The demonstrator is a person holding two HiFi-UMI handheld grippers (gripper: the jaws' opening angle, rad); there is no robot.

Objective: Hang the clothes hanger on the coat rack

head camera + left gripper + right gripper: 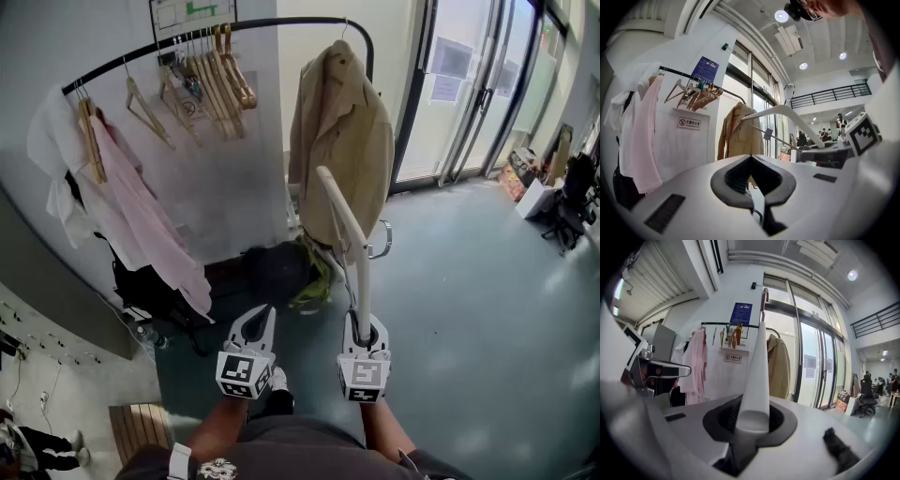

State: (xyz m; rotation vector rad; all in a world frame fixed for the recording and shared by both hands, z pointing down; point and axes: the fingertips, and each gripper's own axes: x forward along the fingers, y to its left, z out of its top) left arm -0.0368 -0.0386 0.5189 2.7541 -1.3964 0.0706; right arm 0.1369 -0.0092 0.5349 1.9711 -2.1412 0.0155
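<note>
My right gripper [364,330] [752,414] is shut on one arm end of a white clothes hanger [341,214] [757,366]. The hanger slants up and away from it, its metal hook [380,241] out to the right. The coat rack's black rail [234,26] [736,325] arches ahead, well above and beyond the hanger. My left gripper [260,319] [750,158] is level beside the right one, shut with nothing in it. In the left gripper view the white hanger [787,115] crosses at the right.
On the rail hang a white garment [47,141], a pink shirt [141,220], several wooden hangers [220,80] and a beige jacket [342,155]. A dark bag [272,267] lies on the floor under the rack. Glass doors [469,84] stand at the right.
</note>
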